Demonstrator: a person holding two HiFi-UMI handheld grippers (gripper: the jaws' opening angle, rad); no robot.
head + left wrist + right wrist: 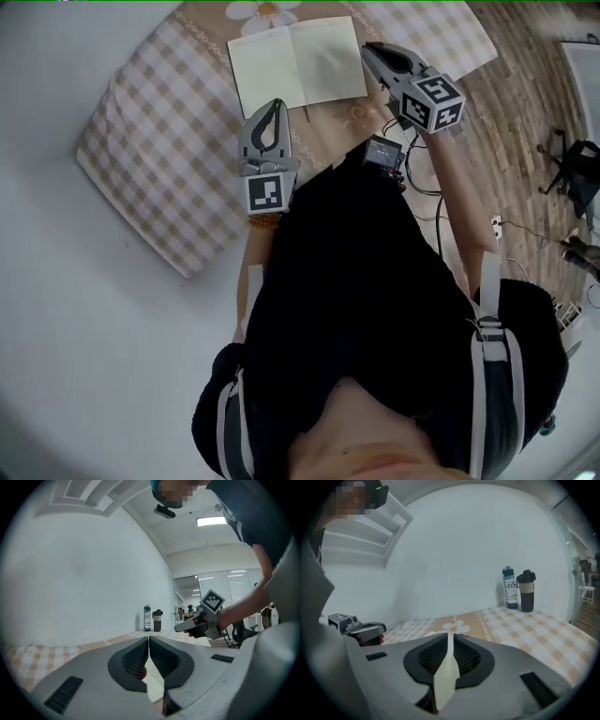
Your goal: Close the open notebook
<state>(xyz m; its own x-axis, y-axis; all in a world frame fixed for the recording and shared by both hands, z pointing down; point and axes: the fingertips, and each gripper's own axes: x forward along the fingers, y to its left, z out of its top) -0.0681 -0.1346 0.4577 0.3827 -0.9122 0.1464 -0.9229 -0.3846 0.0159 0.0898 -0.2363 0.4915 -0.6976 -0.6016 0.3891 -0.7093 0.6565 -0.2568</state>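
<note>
L gripper is hovering, jaws pressed together, at near-left corner of open notebook. R gripper is hanging slightly spread over its right edge.

Head view, top centre: flower print cut off by frame edge. Right gripper view, lower centre: notebook hidden behind right gripper except one strip. Centre right: bottle label unreadable, too small.

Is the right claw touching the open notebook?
Cannot tell. Head view: the right claw overlaps the notebook at its right edge, height unclear. Right gripper view: pale page shows through its jaw gap, contact unclear.
</note>
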